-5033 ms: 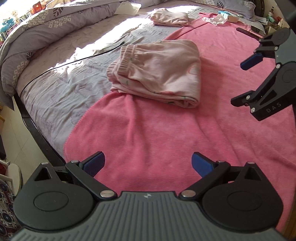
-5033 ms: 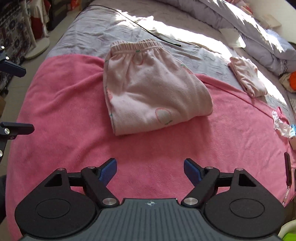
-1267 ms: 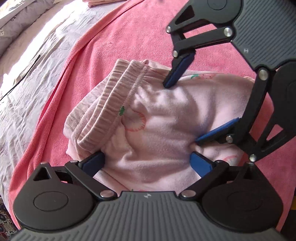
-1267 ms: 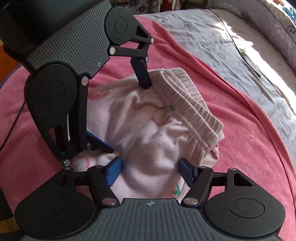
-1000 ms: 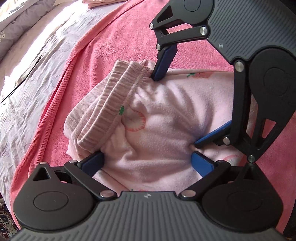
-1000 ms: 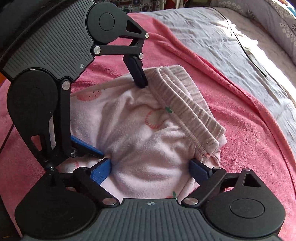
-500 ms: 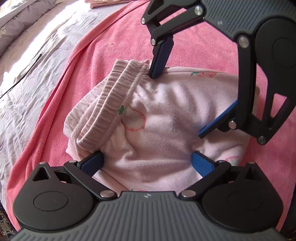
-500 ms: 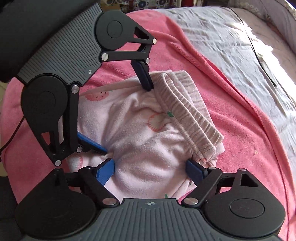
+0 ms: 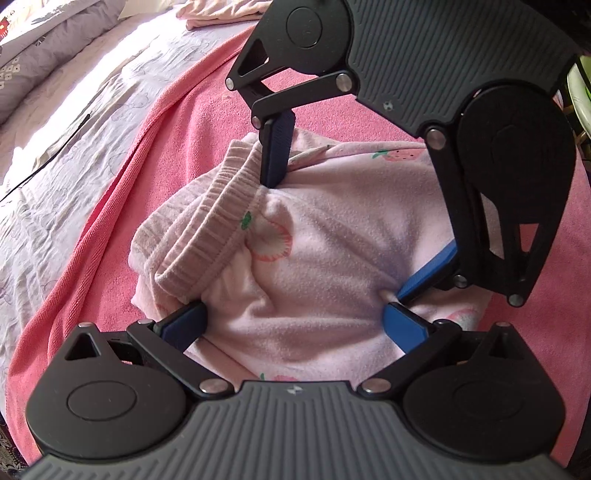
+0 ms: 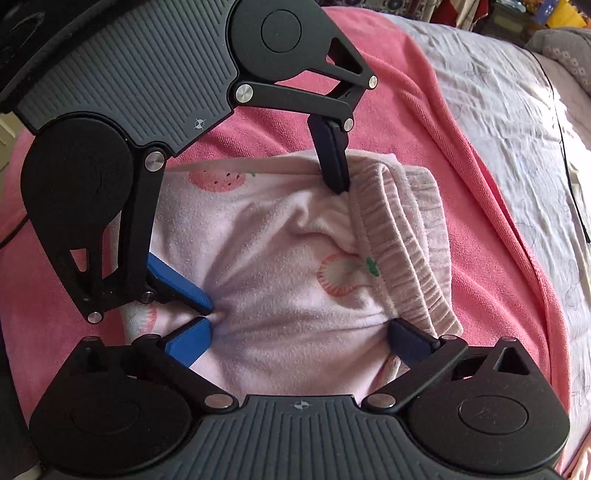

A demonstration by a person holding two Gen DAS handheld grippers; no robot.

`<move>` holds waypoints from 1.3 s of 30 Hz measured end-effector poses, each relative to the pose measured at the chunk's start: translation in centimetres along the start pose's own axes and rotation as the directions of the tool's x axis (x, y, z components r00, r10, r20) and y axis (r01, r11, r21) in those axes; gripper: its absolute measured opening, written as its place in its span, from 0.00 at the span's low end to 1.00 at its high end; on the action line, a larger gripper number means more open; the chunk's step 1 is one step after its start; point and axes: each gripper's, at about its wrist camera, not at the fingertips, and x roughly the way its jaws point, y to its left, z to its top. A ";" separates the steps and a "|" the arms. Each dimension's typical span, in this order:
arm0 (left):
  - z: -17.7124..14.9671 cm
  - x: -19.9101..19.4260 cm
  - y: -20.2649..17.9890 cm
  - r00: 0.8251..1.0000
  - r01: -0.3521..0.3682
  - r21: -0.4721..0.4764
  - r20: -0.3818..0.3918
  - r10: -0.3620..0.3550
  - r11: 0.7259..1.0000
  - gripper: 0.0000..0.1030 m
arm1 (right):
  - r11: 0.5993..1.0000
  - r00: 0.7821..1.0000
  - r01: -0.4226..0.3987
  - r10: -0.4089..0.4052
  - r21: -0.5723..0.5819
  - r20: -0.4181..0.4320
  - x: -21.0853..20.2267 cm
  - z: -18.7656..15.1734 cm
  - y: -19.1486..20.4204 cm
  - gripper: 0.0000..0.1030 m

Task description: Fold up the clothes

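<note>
The folded pink pants (image 9: 332,266) lie as a thick bundle on a pink blanket (image 9: 110,229) spread over the bed, whose grey sheet (image 9: 55,177) shows beyond the blanket's edge. The cloth is pale pink fleece printed with strawberries and round fruit slices with small green leaves. The ribbed elastic waistband (image 9: 207,236) is doubled over in several layers along one side of the bundle, and soft creases run across the top towards the points where the pads dig in.

The left tongs (image 9: 295,321) point steeply down with jaws wide, straddling the near edge of the bundle, one blue pad by the waistband and the other at the opposite side. The right tongs (image 10: 299,336) face them from across the pants, jaws spread as wide; they have just been opening, with the pants between them. Both pairs press on the cloth from above rather than pinching it. Another pink garment (image 9: 221,14) lies far off on the bed
</note>
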 end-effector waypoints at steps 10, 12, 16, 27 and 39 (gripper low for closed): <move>-3.7 -0.3 1.6 0.993 -0.017 -0.487 0.095 0.073 0.873 1.00 | 0.970 0.990 0.130 -0.138 0.207 0.028 -4.4 -4.8 2.4 0.94; -4.1 0.0 2.1 0.991 0.038 -0.577 0.130 0.045 0.816 1.00 | 0.938 0.986 0.151 -0.167 0.311 0.027 -5.1 -6.4 3.0 0.94; -3.7 0.3 2.3 0.991 0.032 -0.584 0.121 0.048 0.811 1.00 | 0.851 0.979 0.149 -0.198 0.503 0.046 -6.5 -9.3 4.2 0.94; -6.6 -7.1 -2.1 0.991 0.007 -0.648 0.106 0.081 0.762 1.00 | 0.783 0.983 0.143 -0.181 0.605 0.002 -6.9 -7.9 3.5 0.95; -9.8 -5.0 -3.4 0.993 -0.102 -0.699 -0.033 0.110 0.708 1.00 | 0.644 0.962 0.221 -0.267 0.732 -0.054 -4.6 -10.0 2.6 0.96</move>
